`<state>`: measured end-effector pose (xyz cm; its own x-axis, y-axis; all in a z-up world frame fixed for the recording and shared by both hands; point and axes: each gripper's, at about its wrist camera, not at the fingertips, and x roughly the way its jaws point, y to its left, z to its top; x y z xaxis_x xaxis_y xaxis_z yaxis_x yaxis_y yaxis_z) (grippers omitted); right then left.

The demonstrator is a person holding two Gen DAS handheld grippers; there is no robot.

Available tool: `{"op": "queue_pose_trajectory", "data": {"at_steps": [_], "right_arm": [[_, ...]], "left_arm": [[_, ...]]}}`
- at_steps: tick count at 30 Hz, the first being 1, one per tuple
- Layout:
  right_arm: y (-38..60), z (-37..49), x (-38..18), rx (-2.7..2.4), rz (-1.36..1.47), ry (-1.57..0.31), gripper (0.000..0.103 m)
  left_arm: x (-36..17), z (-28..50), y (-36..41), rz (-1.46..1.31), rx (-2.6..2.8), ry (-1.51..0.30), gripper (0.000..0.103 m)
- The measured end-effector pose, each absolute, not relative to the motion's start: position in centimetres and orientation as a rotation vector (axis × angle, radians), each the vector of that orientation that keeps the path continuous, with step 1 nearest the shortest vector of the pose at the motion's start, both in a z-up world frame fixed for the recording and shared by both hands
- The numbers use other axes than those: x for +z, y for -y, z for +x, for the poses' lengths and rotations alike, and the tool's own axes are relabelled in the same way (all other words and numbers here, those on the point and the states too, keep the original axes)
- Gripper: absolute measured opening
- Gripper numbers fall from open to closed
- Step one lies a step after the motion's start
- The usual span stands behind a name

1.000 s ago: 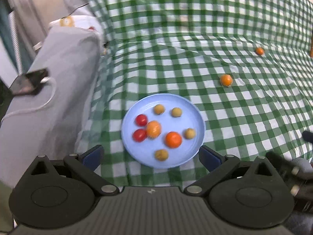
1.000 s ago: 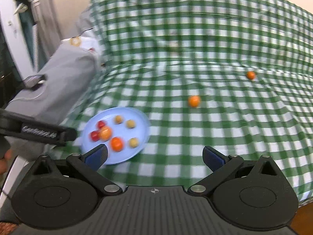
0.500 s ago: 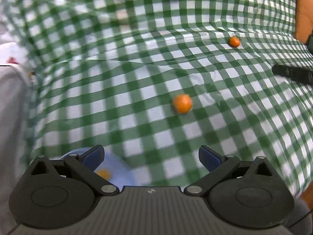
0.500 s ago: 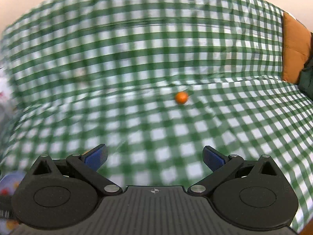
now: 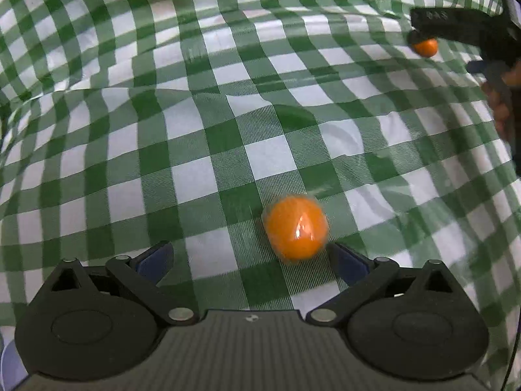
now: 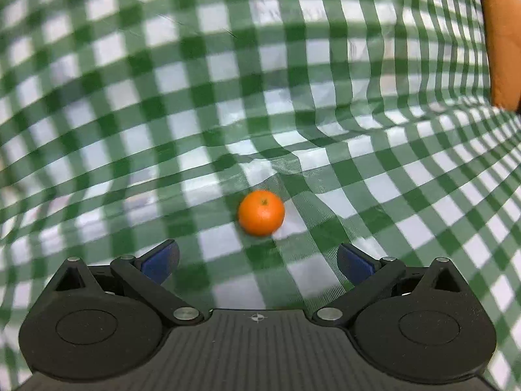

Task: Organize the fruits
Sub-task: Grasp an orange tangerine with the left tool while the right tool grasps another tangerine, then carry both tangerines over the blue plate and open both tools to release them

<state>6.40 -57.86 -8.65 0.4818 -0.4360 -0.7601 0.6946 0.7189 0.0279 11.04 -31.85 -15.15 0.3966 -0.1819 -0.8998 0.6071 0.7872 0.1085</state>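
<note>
Fruit dead ahead for both claws. In the left wrist view the left claw sits with its fingers spread wide, and a glossy orange fruit lies low and centre-right in the frame on the green checked cloth, just beside the right-hand blue pad; whether it touches the pad I cannot tell, since the fruit is blurred. It sits off-centre in the gap, not squarely between the pads.

Over in the right wrist view, the right claw is spread wide too, nothing between its fingers, and a small mandarin rests on the cloth just above frame centre, stem dimple facing up. An orange cushion pokes in at the upper right. That same claw shows at the upper right of the left view, with the mandarin peeking out under it.

Handling call: these look light, round and smooth, so likely to roll on rumpled cloth and squirt out of a lopsided pinch. Skin probably gives a little; a gentle squeeze across the widest middle, pads level and centred, looks the safest hold.
</note>
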Motion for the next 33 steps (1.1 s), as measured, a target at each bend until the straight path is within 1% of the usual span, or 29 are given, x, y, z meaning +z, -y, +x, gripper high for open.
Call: {"op": "queue_pose_trajectory", "data": {"at_steps": [3, 5, 6, 7, 8, 9, 10, 13, 20, 25, 33], "right_arm": [[59.6, 8.1, -10.2, -0.736, 0.360, -0.828, 0.101], [60.3, 8.8, -11.1, -0.749, 0.346, -0.836, 0.094], [60.5, 9.0, -11.4, -0.747, 0.337, -0.849, 0.091], [60.3, 9.0, -11.5, -0.756, 0.311, -0.841, 0.081], [60.0, 8.9, -11.5, -0.750, 0.289, -0.827, 0.057], [59.6, 8.7, -11.2, -0.729, 0.275, -0.816, 0.041], [59.4, 8.6, -10.9, -0.716, 0.272, -0.819, 0.037], [58.5, 7.6, -10.4, -0.696, 0.295, -0.829, 0.037], [54.5, 3.5, -7.8, -0.614, 0.329, -0.827, 0.037], [49.0, -0.5, -3.8, -0.507, 0.356, -0.806, 0.037], [37.3, -8.4, 3.3, -0.342, 0.361, -0.757, 0.037]], "left_arm": [[-15.2, 11.3, 31.7, 0.448, -0.546, -1.039, 0.103], [-15.3, 11.5, 31.8, 0.447, -0.558, -1.033, 0.103], [-15.3, 11.5, 31.8, 0.445, -0.568, -1.025, 0.097], [-15.1, 11.4, 31.7, 0.435, -0.590, -1.018, 0.080], [-14.6, 11.3, 31.7, 0.415, -0.630, -1.012, 0.068], [-14.2, 11.1, 31.7, 0.407, -0.660, -1.000, 0.042], [-13.8, 11.0, 31.6, 0.396, -0.689, -0.992, 0.041], [-13.1, 10.7, 30.7, 0.350, -0.706, -0.977, 0.041], [-11.4, 8.9, 28.9, 0.370, -0.695, -0.973, 0.041], [-7.5, 5.8, 25.7, 0.321, -0.693, -0.967, 0.041], [-0.6, -0.7, 17.0, 0.273, -0.679, -0.936, 0.041]]}}
